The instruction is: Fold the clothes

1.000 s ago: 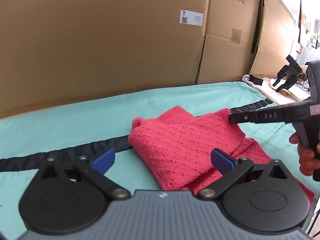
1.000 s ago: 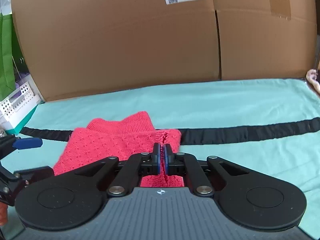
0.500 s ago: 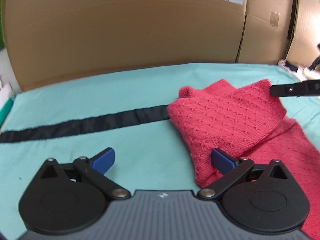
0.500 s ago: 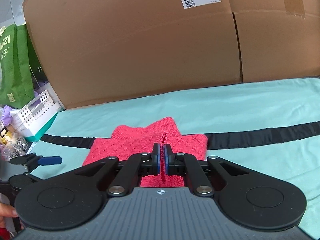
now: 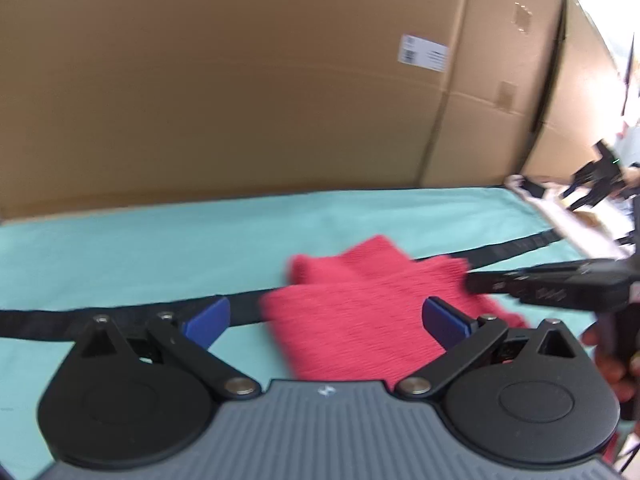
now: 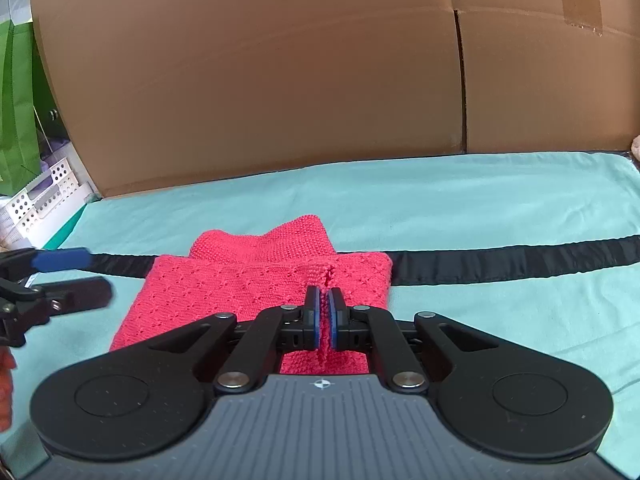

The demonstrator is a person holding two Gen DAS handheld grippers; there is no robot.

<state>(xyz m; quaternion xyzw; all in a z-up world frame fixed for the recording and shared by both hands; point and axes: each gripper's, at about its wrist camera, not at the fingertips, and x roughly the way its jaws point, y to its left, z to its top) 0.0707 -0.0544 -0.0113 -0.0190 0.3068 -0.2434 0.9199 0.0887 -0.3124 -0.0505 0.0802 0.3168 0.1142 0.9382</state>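
Observation:
A red knit sweater [image 6: 256, 280] lies folded on the teal cloth [image 6: 480, 208], across its black stripe [image 6: 520, 256]. My right gripper [image 6: 324, 300] is shut on a raised fold at the sweater's near edge, and red knit shows between the blue pads. In the blurred left wrist view the sweater [image 5: 360, 312] lies just ahead of my left gripper [image 5: 326, 320], which stands open with nothing between its pads. The right gripper [image 5: 480, 285] reaches in from the right onto the sweater's right edge. From the right wrist view the left gripper [image 6: 76, 276] hangs open just left of the sweater.
Big cardboard boxes [image 6: 280, 80] wall off the far edge of the cloth. A white perforated basket [image 6: 44, 196] and a green bag [image 6: 16, 112] stand at the left end. Black grippers on a stand [image 5: 596, 178] sit past the right end. A hand [image 5: 612, 364] holds the right gripper's handle.
The left gripper swung left, away from the sweater, then came back toward it, staying open. The right gripper kept its hold on the fold and hardly moved.

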